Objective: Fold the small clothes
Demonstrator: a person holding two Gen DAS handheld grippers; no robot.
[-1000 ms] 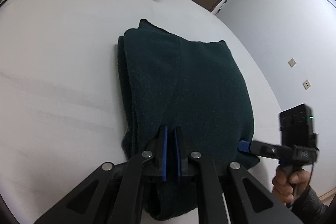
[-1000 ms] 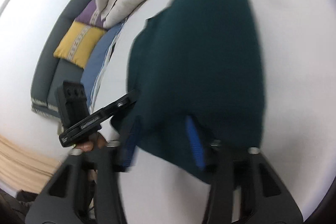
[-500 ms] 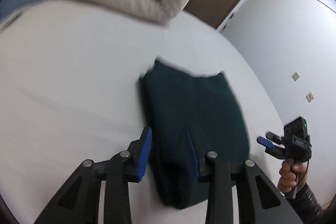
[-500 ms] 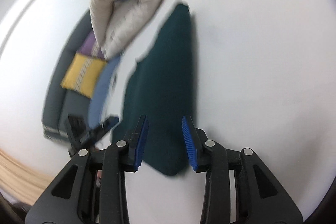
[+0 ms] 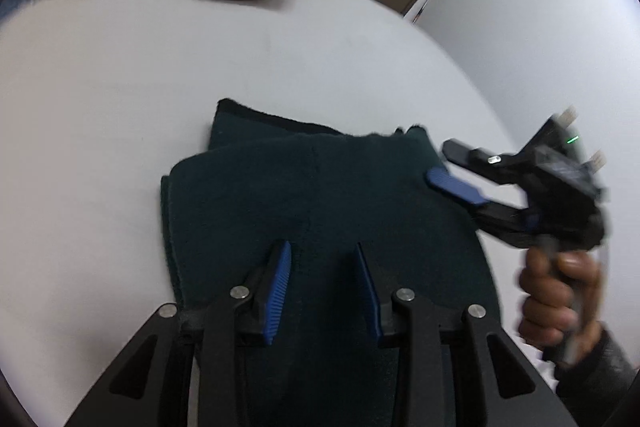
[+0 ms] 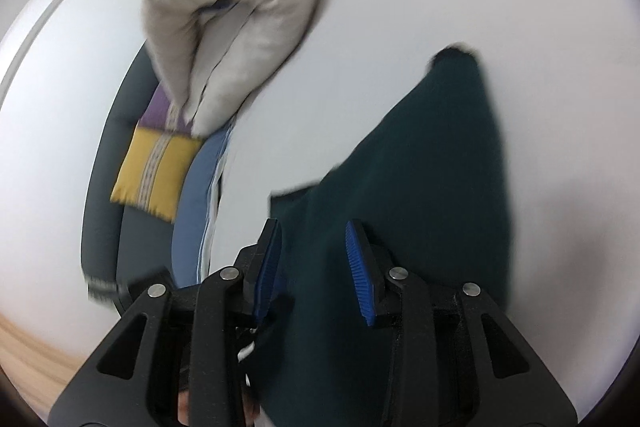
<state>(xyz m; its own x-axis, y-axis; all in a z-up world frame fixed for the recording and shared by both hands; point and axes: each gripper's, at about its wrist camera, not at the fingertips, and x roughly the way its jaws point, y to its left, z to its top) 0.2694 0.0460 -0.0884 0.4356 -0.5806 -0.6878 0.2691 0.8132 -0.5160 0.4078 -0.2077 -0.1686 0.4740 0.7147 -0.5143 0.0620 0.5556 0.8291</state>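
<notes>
Both grippers now stand apart with nothing pinched: the left gripper (image 5: 322, 287), clamped on cloth a second ago, hovers narrowly parted at lower centre over the dark green garment (image 5: 320, 195). At right of frame the right gripper (image 5: 448, 167), likewise narrow and empty, hangs over the cloth's edge. Folded on the white bed (image 5: 100, 107), the garment looks released; that fold seems finished.

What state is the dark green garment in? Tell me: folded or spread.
Folded: the dark green garment lies compact, with layered edges at its left side.
</notes>
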